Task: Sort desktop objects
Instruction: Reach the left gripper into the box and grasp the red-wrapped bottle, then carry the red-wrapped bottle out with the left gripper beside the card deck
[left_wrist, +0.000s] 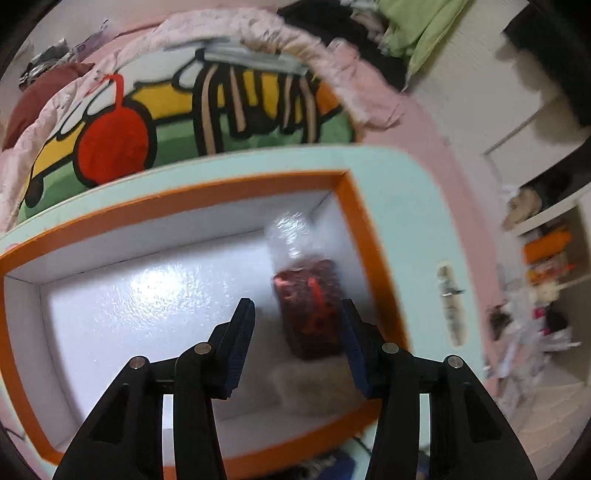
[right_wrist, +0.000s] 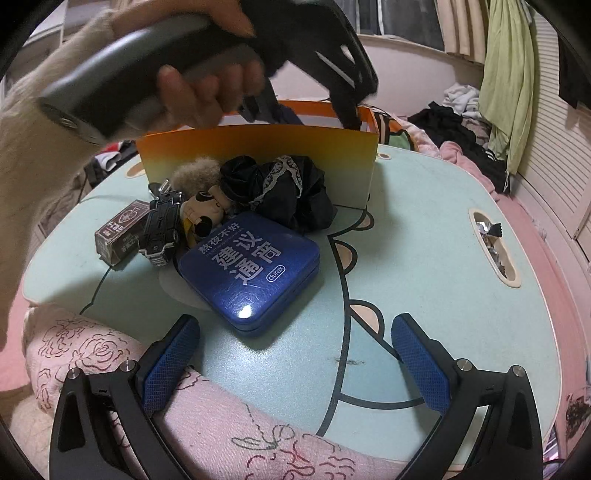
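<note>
In the left wrist view my left gripper (left_wrist: 297, 306) points down into an orange-rimmed box (left_wrist: 221, 188) with a white inside. Its jaws stand apart with nothing pressed between the pads. A clear bag of dark red bits (left_wrist: 310, 306) lies on the box floor, close to the right finger. The right wrist view shows that left gripper (right_wrist: 303, 110) held by a hand over the box (right_wrist: 258, 155). My right gripper (right_wrist: 295, 325) stands open and empty above the table's near edge. Before the box lie a blue tin (right_wrist: 251, 269), black lacy fabric (right_wrist: 280, 188), a bear figure (right_wrist: 207, 214), a black toy car (right_wrist: 162, 229) and a small card box (right_wrist: 118, 236).
The pale green table (right_wrist: 424, 221) has a cartoon print and a slot (right_wrist: 495, 251) holding foil wrappers at its right. A pink quilt (right_wrist: 110, 354) lies against its near edge. Clothes are piled on the bed beyond, and a fluffy pompom (right_wrist: 195, 170) sits by the box wall.
</note>
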